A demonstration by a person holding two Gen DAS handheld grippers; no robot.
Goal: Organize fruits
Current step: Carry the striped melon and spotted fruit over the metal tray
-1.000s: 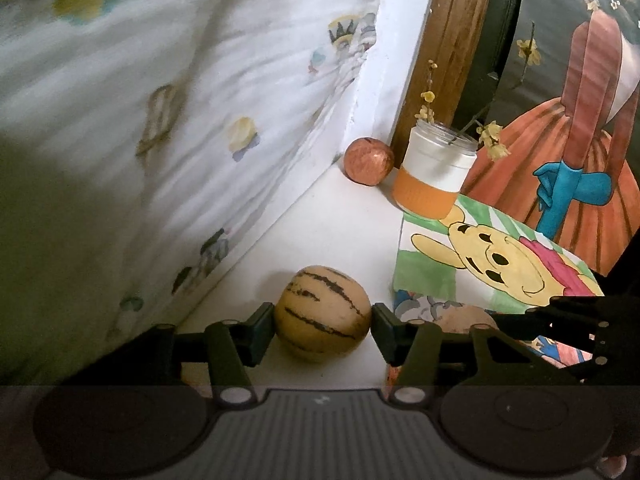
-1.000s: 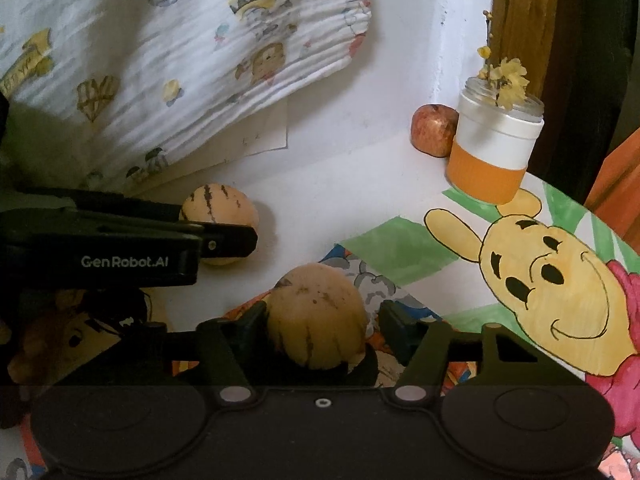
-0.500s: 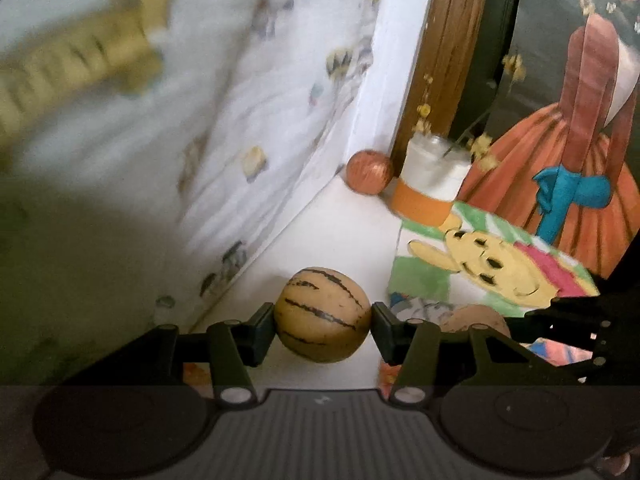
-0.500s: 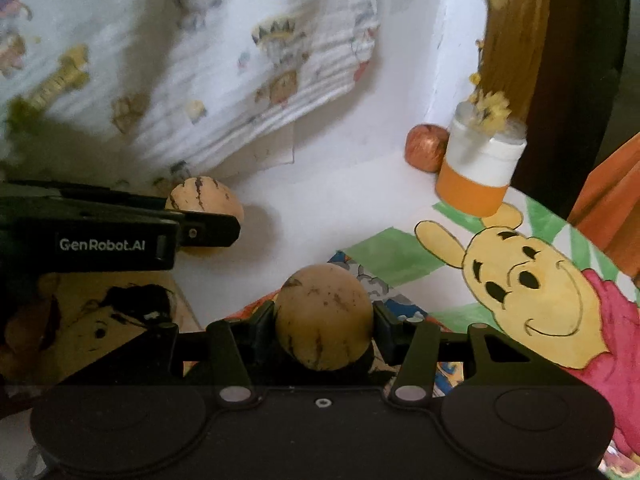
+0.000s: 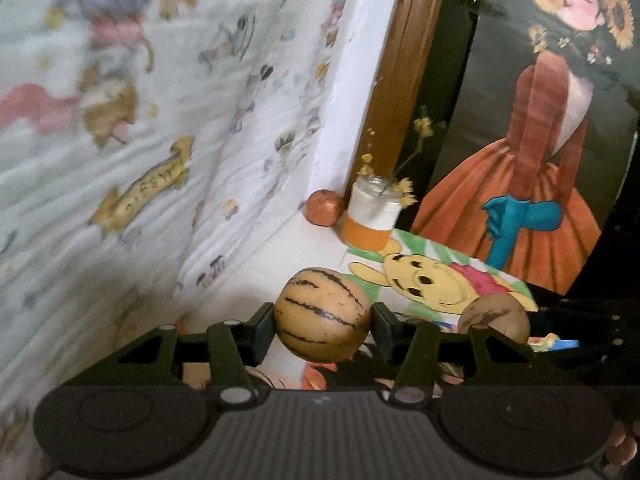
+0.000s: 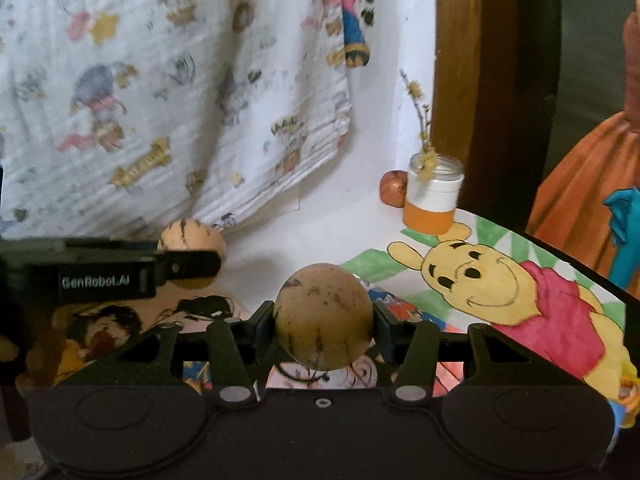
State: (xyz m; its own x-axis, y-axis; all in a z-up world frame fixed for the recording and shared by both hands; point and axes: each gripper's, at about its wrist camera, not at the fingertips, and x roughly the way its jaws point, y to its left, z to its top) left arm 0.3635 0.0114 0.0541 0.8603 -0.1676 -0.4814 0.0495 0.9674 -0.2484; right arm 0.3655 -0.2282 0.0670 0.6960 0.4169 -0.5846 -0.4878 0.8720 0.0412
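My left gripper point(image 5: 322, 322) is shut on a round yellow fruit with dark stripes point(image 5: 320, 312), held clear above the white table point(image 5: 316, 240). My right gripper point(image 6: 324, 326) is shut on a tan speckled fruit point(image 6: 324, 312), also lifted over the drawings. In the right wrist view the left gripper point(image 6: 188, 266) hangs at the left with its striped fruit point(image 6: 192, 238). In the left wrist view the tan fruit point(image 5: 494, 316) shows at the right. A red apple point(image 5: 324, 207) point(image 6: 391, 189) lies in the far corner by the wall.
A white and orange jar with dried yellow flowers point(image 5: 374, 216) point(image 6: 432, 200) stands beside the apple. A bear drawing point(image 6: 500, 280) and other cartoon sheets cover the table. A printed cloth point(image 6: 180, 100) hangs on the left wall. A painting of an orange dress point(image 5: 520, 184) leans at the back right.
Both grippers have risen off the table with their fruits and pulled back from the corner. The right gripper's jaws closed onto the tan fruit.
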